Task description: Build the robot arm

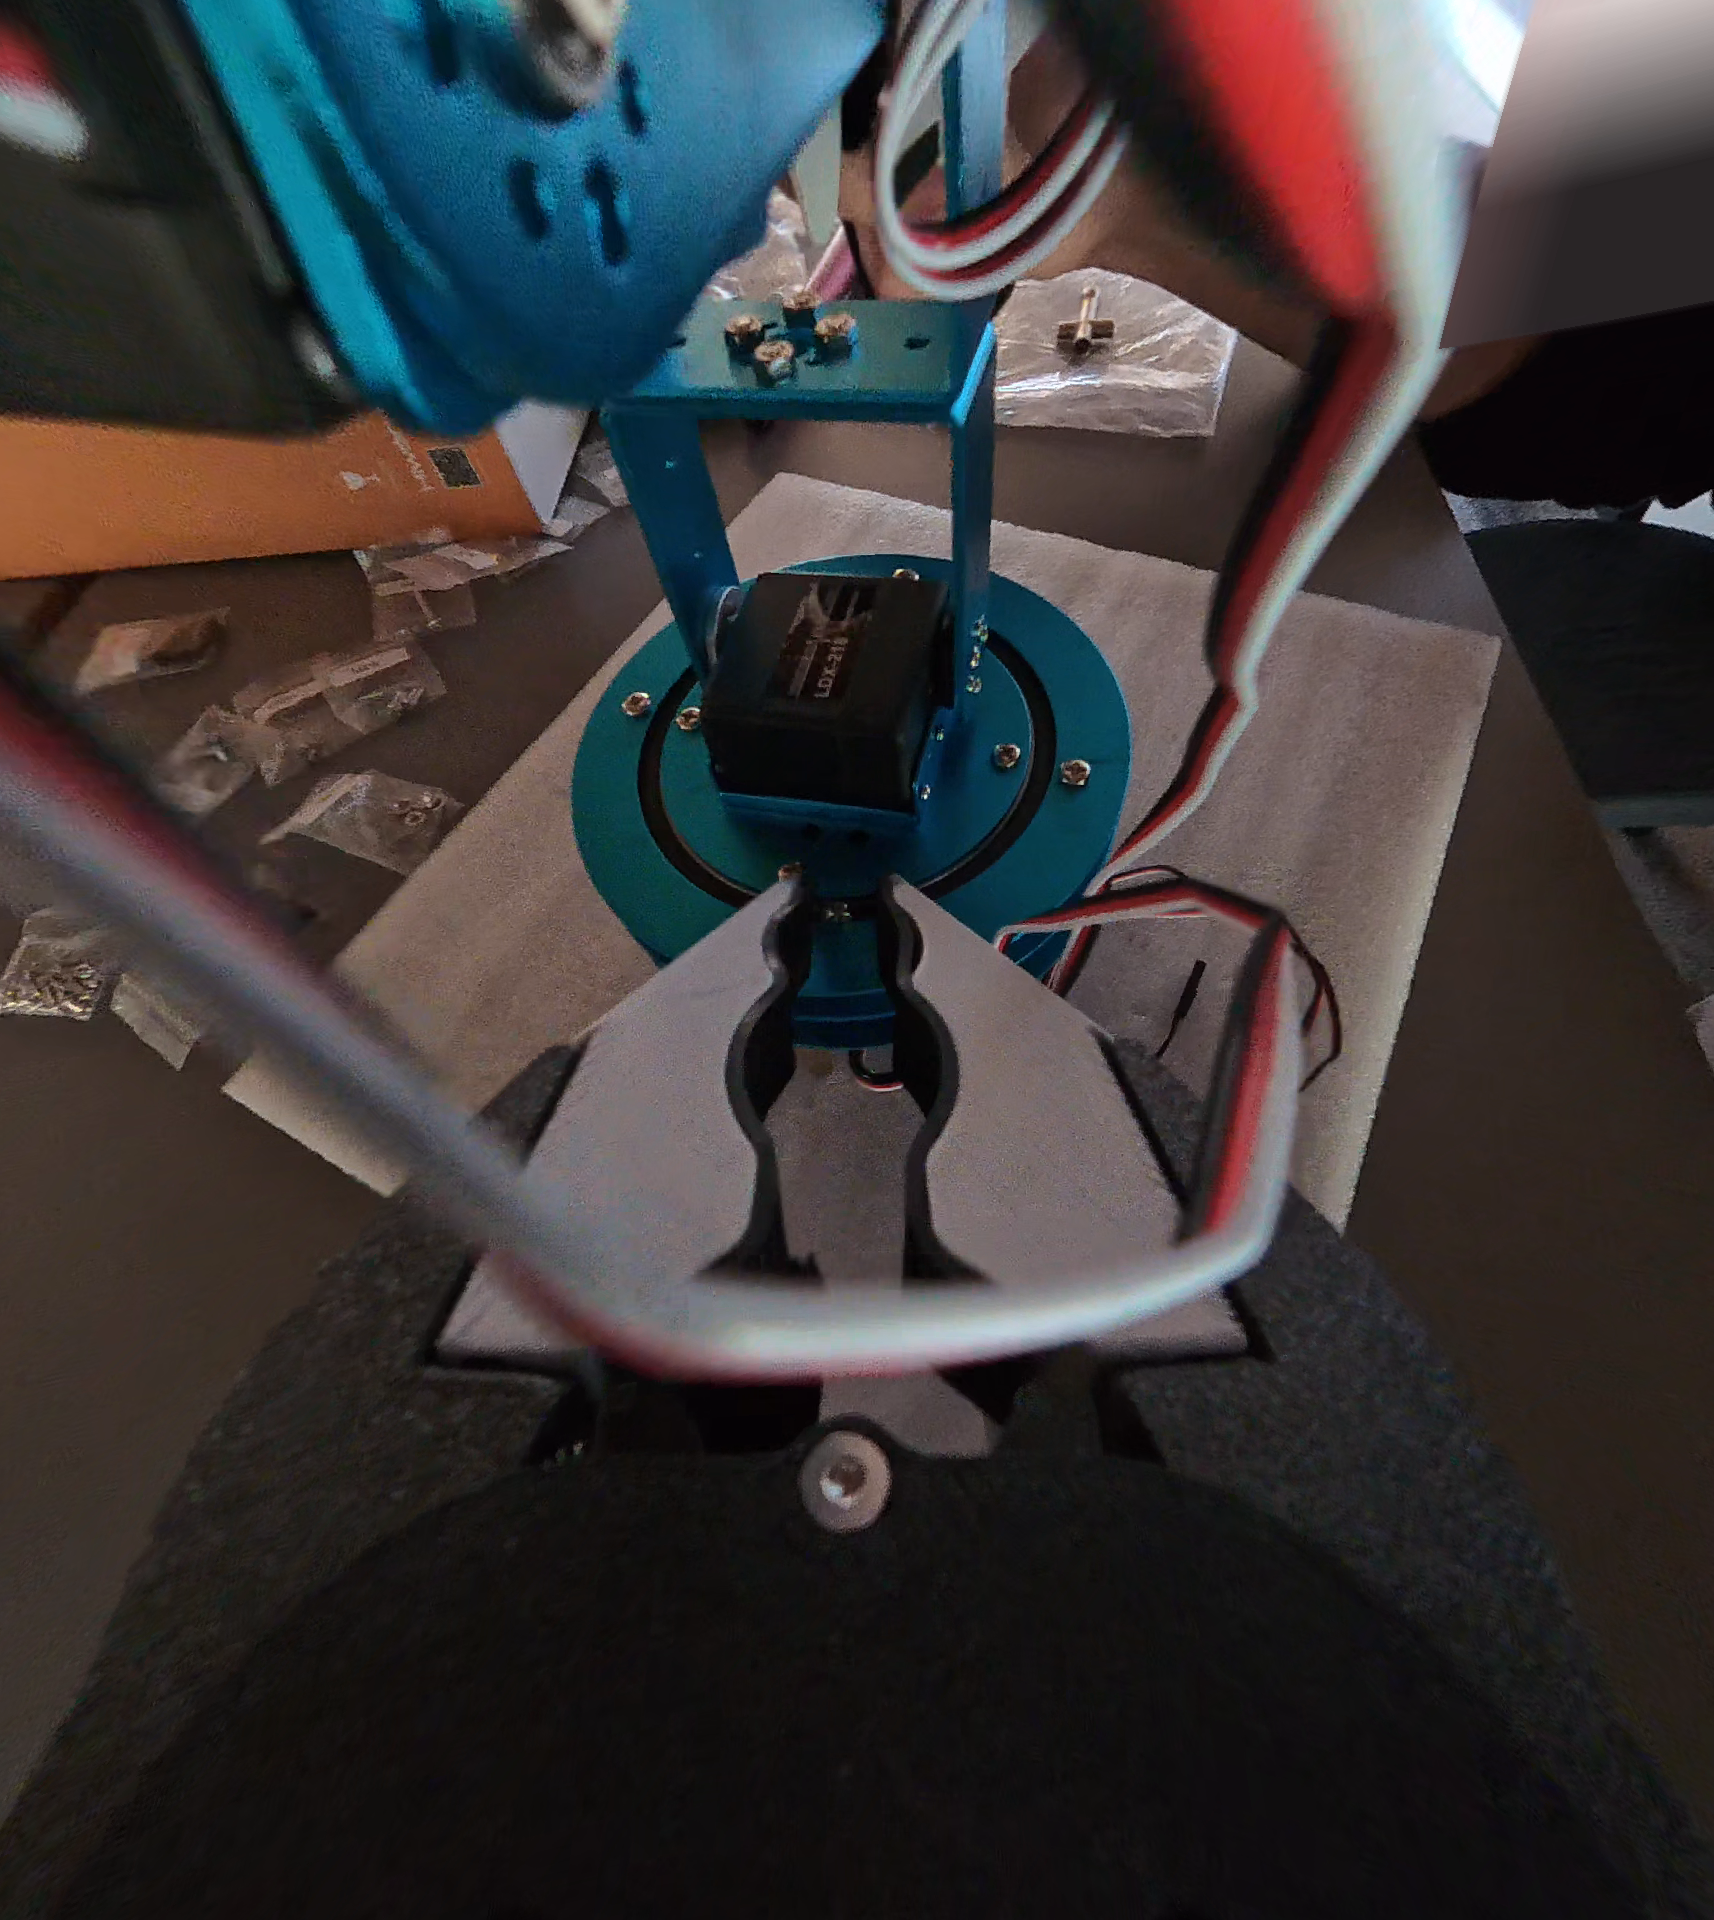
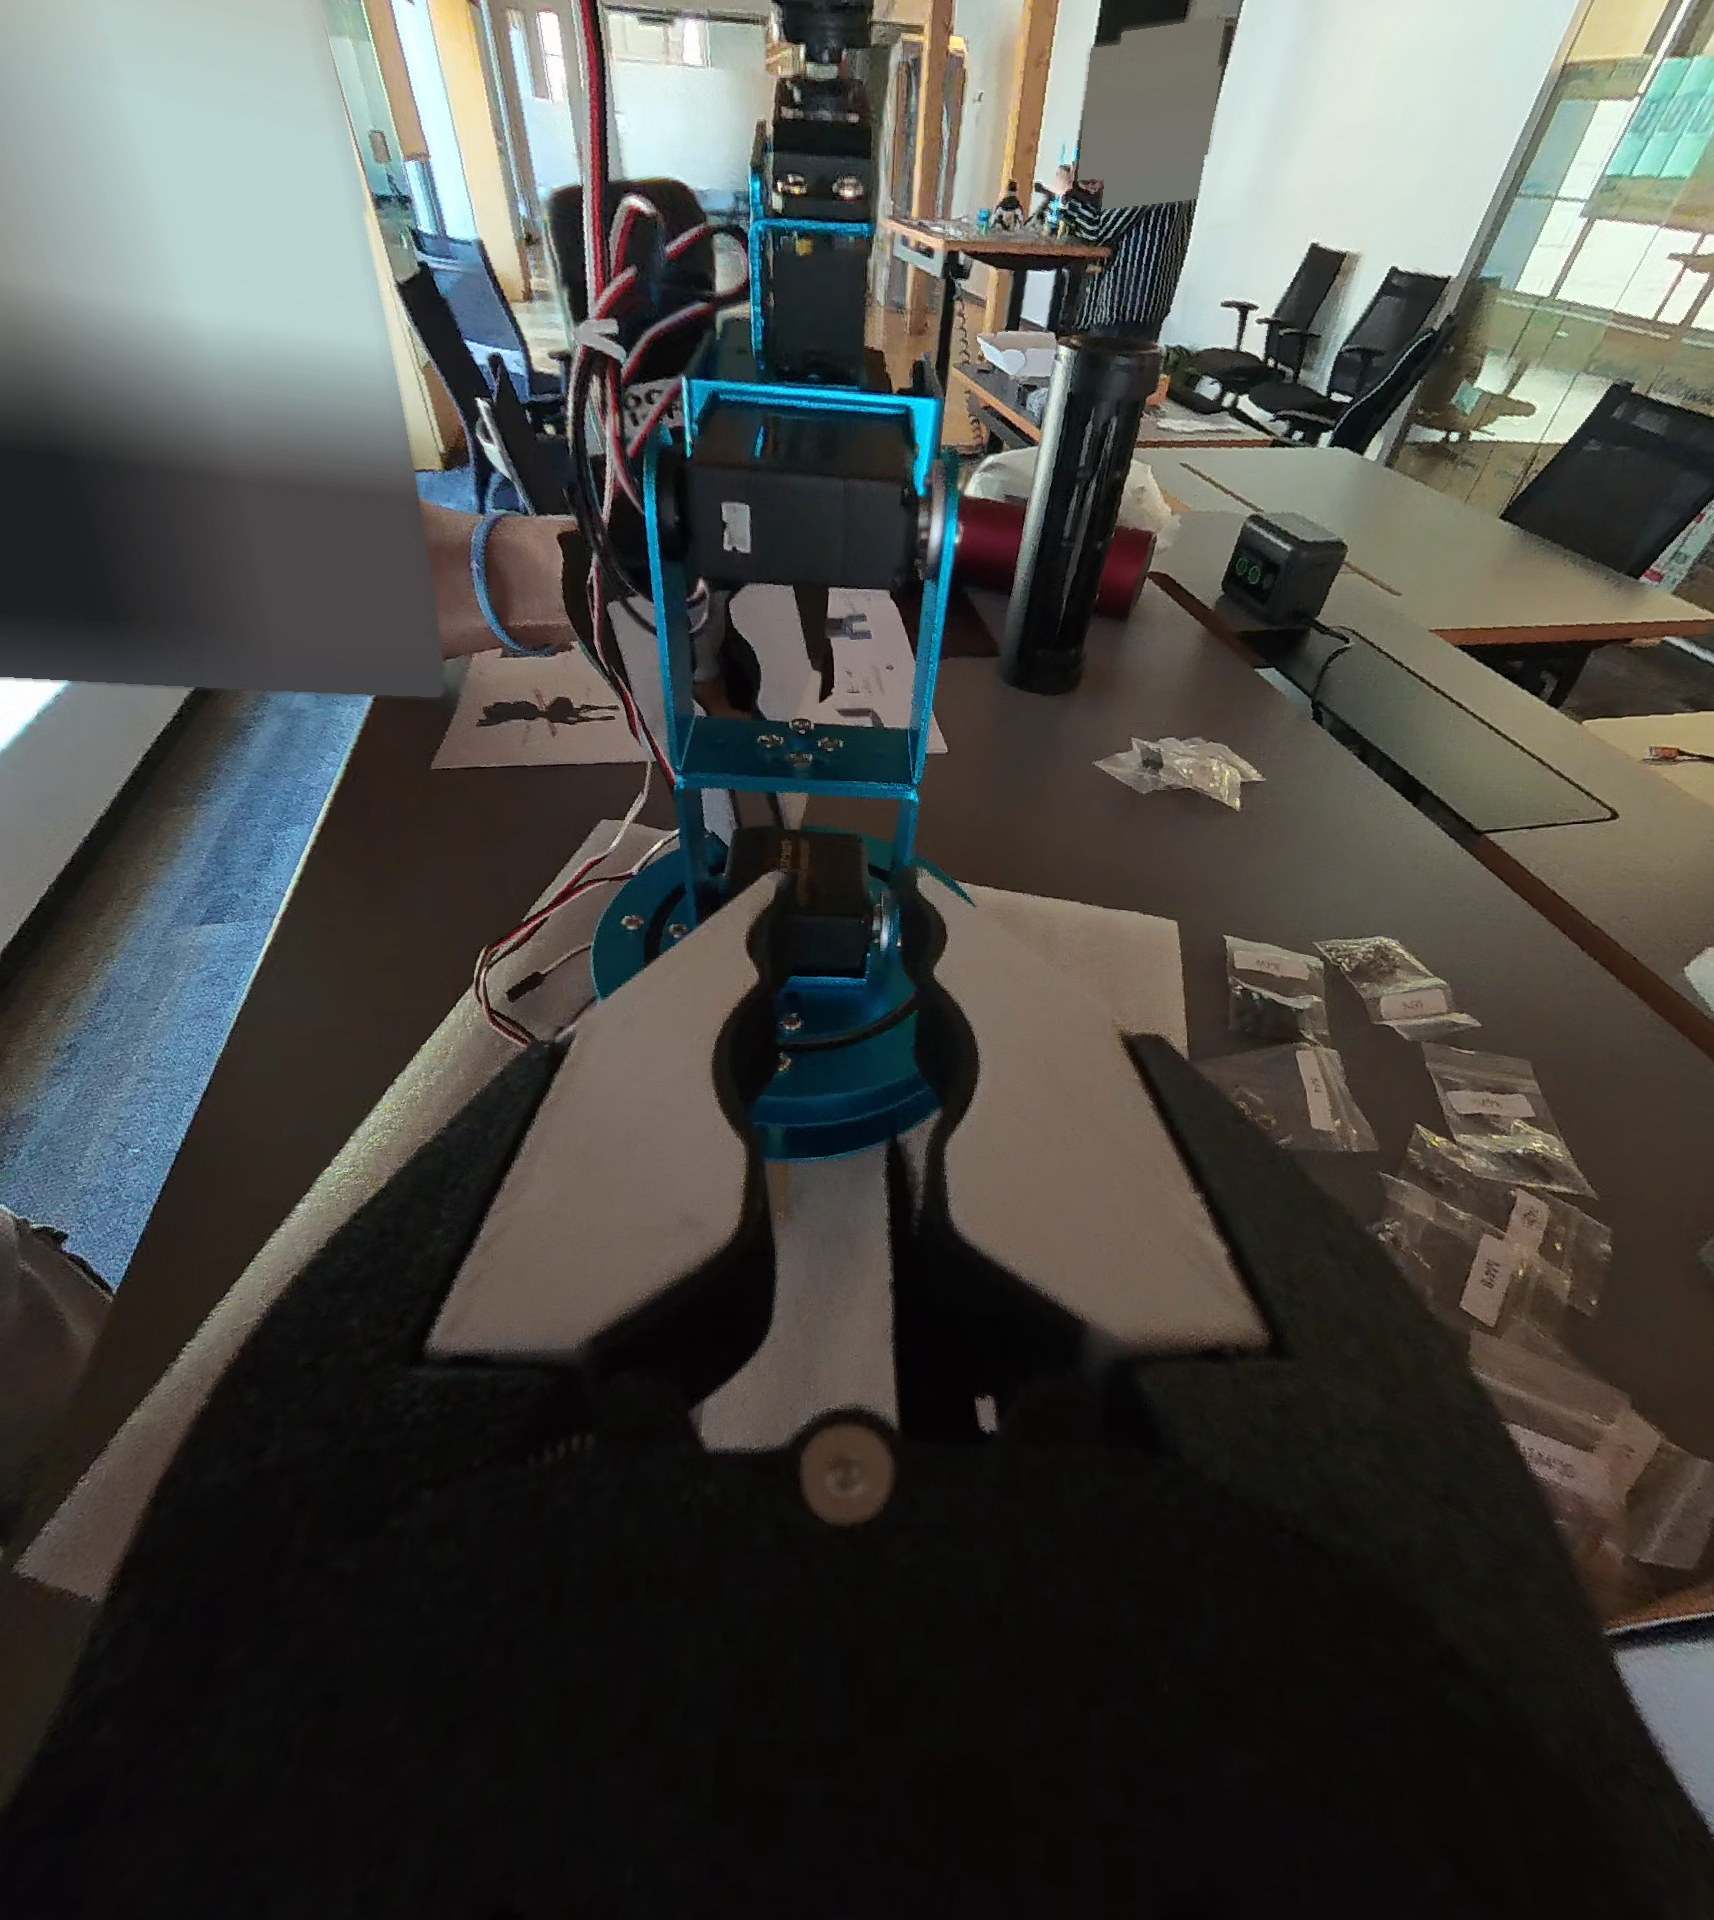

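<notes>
Blue servo arm kit [image 1: 848,717] on white foam pad [image 1: 1248,707] — left tongs [image 1: 840,894] and right tongs [image 2: 837,899] both released, parted around its round base.

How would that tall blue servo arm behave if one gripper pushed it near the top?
The blue servo arm would probably tip or fold: it is tall and jointed on a small round base. The base rests on white foam, apparently unfastened, so it may slide. Loose wires could snag.

Daylight is pouring in from the windows [image 2: 1601,239] at the far right, the dark counter [image 2: 1092,821] is lying dim, nearby wires [image 1: 209,966] are blurring, and edges are bending outward.
</notes>
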Tool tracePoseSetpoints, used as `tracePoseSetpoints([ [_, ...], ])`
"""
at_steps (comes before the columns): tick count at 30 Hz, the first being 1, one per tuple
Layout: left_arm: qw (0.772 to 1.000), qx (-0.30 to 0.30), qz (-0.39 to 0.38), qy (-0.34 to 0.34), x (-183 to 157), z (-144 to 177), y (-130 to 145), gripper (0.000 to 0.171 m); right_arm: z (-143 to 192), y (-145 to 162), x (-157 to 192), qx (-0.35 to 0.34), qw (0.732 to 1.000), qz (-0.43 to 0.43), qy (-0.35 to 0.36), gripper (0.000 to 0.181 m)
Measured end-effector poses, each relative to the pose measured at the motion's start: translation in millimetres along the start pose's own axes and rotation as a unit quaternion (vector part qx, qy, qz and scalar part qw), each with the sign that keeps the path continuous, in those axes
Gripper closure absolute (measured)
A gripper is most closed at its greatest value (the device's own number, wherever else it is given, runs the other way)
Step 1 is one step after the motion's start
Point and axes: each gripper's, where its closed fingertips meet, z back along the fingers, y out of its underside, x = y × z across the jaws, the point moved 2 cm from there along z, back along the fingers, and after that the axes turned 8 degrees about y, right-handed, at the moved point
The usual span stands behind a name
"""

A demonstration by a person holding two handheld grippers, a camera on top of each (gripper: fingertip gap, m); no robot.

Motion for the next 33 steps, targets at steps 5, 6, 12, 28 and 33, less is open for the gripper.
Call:
tracePoseSetpoints([
  [5,1.0,-0.009,0.016,0.007,2.3,0.6,1.0,0.157,3.5,-5.1,2.5,-0.016,0.999,-0.021,-0.019,0.163],
  [6,1.0,-0.009,0.02,0.014,1.7,0.4,1.3,0.158,3.3,-5.3,3.3,-0.018,0.999,-0.023,-0.022,0.163],
  [12,0.999,-0.026,0.032,0.025,-0.1,0.7,2.4,0.166,-3.4,1.0,8.7,0.0,0.999,-0.025,-0.033,0.163],
  [28,0.959,-0.25,0.127,-0.032,34.4,91.7,-29.1,0.167,-5.0,-33.0,46.0,-0.08,0.993,0.085,-0.003,0.161],
  [33,0.919,-0.369,0.138,0.032,25.2,145.3,-56.1,0.167,-14.2,-51.1,69.5,-0.099,0.988,0.119,0.0,0.157],
])
